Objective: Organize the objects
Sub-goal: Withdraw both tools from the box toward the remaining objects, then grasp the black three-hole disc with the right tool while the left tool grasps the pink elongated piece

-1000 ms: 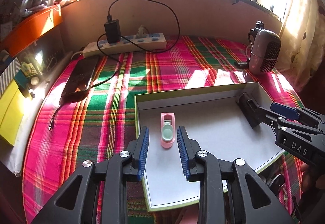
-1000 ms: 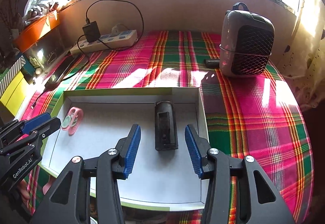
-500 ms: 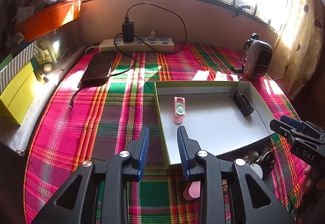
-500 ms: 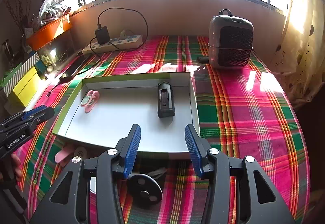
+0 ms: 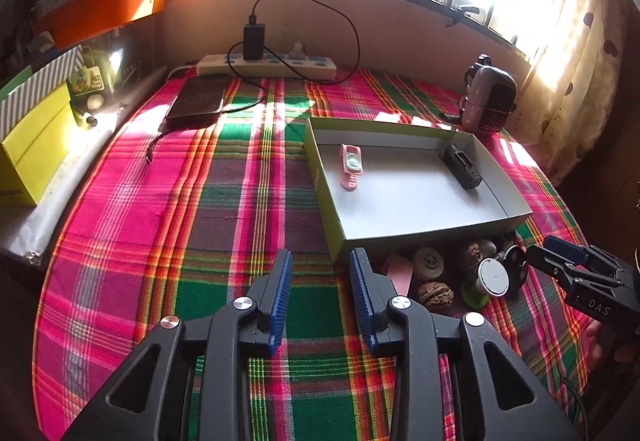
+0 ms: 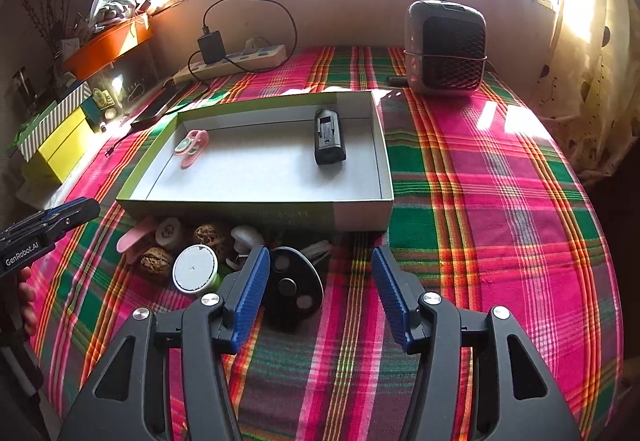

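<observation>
My right gripper [image 6: 318,291] and left gripper [image 5: 320,295] are both opening, empty. The loose pile [image 6: 192,253] lies against the box's [image 6: 256,211] near wall, at ten o'clock from my right gripper, the nearer one; the black disc [image 6: 294,289] touches its left finger.

I see a tabletop [image 6: 500,177] under plaid cloth. On it sit an open box [image 6: 256,215], a heap of small things [image 6: 208,253] against its near wall, a power strip [image 5: 266,66], a phone [image 5: 198,101] and a heater [image 6: 444,49] at the back
</observation>
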### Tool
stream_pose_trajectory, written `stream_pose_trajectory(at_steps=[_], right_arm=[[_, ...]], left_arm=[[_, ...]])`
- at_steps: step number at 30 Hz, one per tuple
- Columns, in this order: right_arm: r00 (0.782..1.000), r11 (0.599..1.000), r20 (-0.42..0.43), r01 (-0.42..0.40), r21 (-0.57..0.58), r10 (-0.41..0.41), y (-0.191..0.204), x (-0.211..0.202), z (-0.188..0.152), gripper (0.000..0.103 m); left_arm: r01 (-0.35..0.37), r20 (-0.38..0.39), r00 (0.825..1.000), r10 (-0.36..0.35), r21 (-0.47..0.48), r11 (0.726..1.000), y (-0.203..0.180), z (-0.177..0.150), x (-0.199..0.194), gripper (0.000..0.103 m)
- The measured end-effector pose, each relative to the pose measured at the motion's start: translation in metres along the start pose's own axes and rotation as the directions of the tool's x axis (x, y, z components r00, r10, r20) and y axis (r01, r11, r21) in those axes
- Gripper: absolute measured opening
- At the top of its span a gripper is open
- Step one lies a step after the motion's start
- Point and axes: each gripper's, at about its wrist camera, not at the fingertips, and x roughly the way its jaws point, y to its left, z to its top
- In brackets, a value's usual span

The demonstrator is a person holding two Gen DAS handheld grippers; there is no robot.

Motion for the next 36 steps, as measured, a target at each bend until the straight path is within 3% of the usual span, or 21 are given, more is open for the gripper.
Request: stream_pose_trajectory(at_steps=[17, 36], right_arm=[[0.996, 0.999, -0.084, -0.015, -0.036, 0.012, 0.014, 0.026, -0.014, 0.055], [0.997, 0.998, -0.069, 0.028, -0.048, -0.031, 0.003, 0.025, -0.015, 0.055]], left_arm=[[0.086, -0.059, 0.995, -0.085, 0.007, 0.996, -0.012, -0.012, 0.009, 0.029], [0.101, -0.091, 0.991, -0.095, 0.055, 0.993, -0.031, -0.009, 0.021, 0.033]])
